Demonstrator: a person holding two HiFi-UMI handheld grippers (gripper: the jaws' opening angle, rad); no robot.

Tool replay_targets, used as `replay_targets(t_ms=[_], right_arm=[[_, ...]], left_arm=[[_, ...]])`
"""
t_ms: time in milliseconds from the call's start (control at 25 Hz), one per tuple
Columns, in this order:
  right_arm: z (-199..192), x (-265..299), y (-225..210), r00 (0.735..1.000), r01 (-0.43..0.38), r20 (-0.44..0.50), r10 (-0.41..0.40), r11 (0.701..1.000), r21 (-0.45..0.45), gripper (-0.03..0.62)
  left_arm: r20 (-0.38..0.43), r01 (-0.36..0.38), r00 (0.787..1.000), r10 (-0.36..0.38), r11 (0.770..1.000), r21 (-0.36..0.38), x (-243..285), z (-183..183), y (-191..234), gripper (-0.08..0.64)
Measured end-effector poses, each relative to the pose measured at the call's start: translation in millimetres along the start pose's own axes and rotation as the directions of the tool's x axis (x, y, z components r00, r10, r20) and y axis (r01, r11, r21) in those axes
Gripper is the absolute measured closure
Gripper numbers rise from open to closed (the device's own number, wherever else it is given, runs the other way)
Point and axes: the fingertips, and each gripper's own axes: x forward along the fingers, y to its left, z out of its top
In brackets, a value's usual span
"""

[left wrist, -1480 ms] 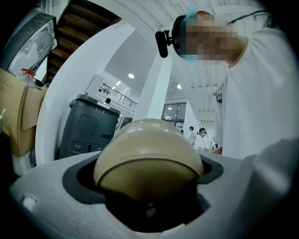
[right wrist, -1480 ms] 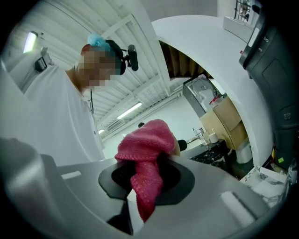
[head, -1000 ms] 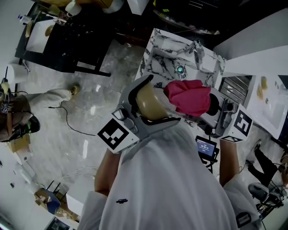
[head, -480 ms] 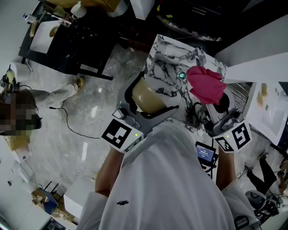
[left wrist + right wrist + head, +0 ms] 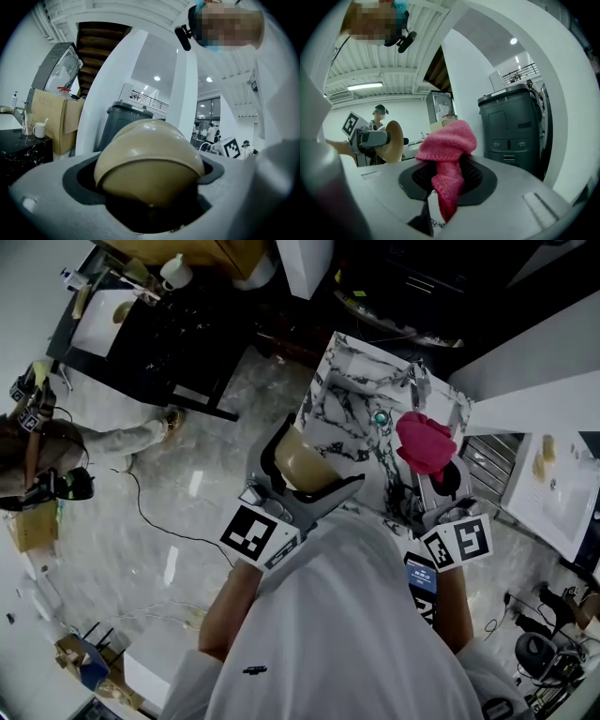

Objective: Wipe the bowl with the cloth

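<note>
Fingers (image 5: 47, 201) of the left gripper (image 5: 307, 465) are clamped on the tan bowl (image 5: 147, 159) at the centre of the head view, with its rounded underside facing that gripper's camera. Right of centre, the right gripper (image 5: 433, 486) pinches the pink cloth (image 5: 425, 440) — bunched above its jaws, apart from the bowl, seen against a marbled surface (image 5: 342, 390).

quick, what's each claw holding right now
Left claw: shut on the tan rounded bowl.
Right claw: shut on the pink knitted cloth.
</note>
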Motion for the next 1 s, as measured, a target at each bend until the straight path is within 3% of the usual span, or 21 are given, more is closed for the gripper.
replay_targets(t_ms=[360,1000], right_arm=[[-19,-1,7,0.998,0.031,-0.058,-0.03,0.999,0.009,0.506],[-31,5,18,0.993,0.044,-0.114,-0.042,0.999,0.02,0.508]], left_arm=[[-0.003,-0.037,0.999,0.037,0.997,-0.066,-10,-12,4,0.005],[-0.016,-0.04,0.999,0.039,0.996,-0.077,-14,-18,4,0.005]])
